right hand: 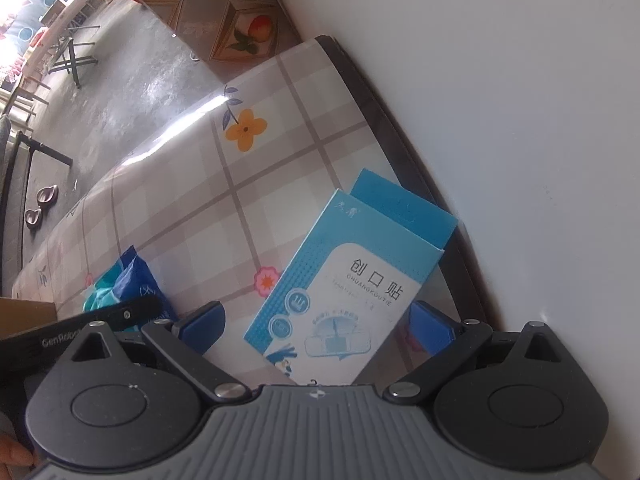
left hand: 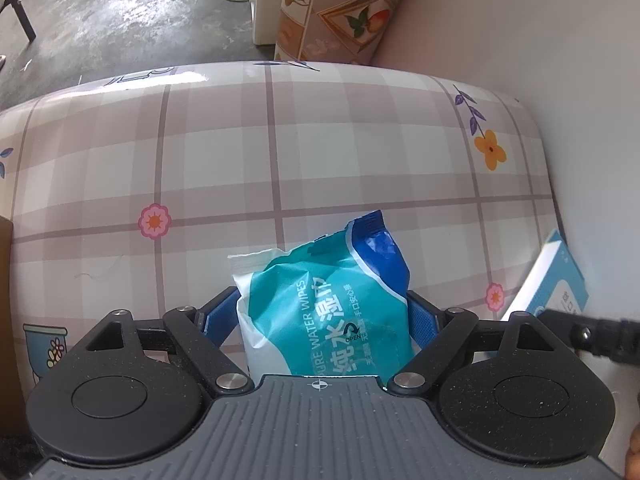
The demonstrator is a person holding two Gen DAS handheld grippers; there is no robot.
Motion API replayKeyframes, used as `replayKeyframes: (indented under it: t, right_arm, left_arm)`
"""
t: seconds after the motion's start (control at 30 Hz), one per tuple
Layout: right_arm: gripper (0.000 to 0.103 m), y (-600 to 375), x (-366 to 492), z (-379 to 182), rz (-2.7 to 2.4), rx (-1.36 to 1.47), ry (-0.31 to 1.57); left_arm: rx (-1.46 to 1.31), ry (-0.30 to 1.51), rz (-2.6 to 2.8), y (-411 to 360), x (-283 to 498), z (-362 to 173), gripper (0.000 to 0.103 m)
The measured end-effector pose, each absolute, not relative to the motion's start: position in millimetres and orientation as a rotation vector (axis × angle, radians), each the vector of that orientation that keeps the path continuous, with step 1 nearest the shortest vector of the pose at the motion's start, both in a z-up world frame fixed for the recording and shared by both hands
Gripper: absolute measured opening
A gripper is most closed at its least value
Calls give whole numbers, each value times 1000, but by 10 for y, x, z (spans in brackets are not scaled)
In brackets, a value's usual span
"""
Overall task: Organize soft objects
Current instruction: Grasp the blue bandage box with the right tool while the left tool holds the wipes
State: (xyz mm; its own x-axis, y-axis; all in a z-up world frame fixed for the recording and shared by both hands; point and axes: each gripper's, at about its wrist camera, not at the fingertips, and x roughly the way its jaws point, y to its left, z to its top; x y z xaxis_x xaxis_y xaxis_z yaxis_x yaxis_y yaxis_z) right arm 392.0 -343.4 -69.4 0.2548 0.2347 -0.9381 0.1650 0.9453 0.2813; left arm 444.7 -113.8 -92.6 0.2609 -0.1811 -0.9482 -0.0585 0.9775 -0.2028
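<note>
A teal, white and blue pack of wet wipes (left hand: pixel 326 304) sits between the blue pads of my left gripper (left hand: pixel 322 312), which is shut on it, above the checked tablecloth (left hand: pixel 224 168). The pack also shows in the right wrist view (right hand: pixel 128 284), at the lower left. A blue and white box of plasters (right hand: pixel 344 292) lies between the fingers of my right gripper (right hand: pixel 320 320); the jaws stand wide and the left pad (right hand: pixel 202 322) is apart from the box. The box also shows in the left wrist view (left hand: pixel 552 284), at the right edge.
A white wall (right hand: pixel 520 120) runs along the table's right side. Beyond the far table edge is a concrete floor (left hand: pixel 120 12), a floral-patterned panel (left hand: pixel 340 8) and a white cabinet (left hand: pixel 266 0). A cardboard box (right hand: pixel 24 312) sits at the left.
</note>
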Motion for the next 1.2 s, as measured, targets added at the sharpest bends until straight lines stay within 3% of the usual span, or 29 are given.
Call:
replayKeyframes:
  t: [0.4, 0.47, 0.53, 0.57, 0.63, 0.8, 0.9, 1.03, 1.13, 1.2]
  right_arm:
    - [89, -3332, 4083, -751, 67, 242, 1303]
    - [81, -3320, 4050, -724, 73, 211, 1279]
    - [60, -3358, 4020, -685, 92, 223, 1257]
    - [56, -3390, 4006, -650, 97, 232, 1242]
    - [33, -3446, 3993, -592, 107, 230, 1219]
    - [38, -3454, 3967, -599, 118, 249, 1223]
    - [64, -3454, 3984, -596, 137, 279, 1233]
    - [77, -3400, 4036, -601, 140, 277, 1244]
    - [83, -3322, 4079, -621, 139, 248, 1268]
    - [83, -3253, 4107, -645, 136, 228, 1281]
  left_arm:
    - [-215, 1324, -78, -1130, 4468, -924, 86]
    - [-217, 1326, -73, -1130, 4474, -925, 86]
    - [-212, 1330, -72, -1136, 4469, -929, 89]
    - [-211, 1334, -70, -1144, 4468, -931, 90]
    - [-215, 1350, -66, -1143, 4468, -937, 91]
    - [-198, 1379, -70, -1166, 4440, -930, 98]
    - [-176, 1396, -73, -1187, 4407, -943, 100]
    - [-164, 1405, -80, -1194, 4344, -988, 100]
    - [-133, 1395, -101, -1220, 4283, -999, 95]
    - [-127, 1382, -120, -1231, 4241, -982, 86]
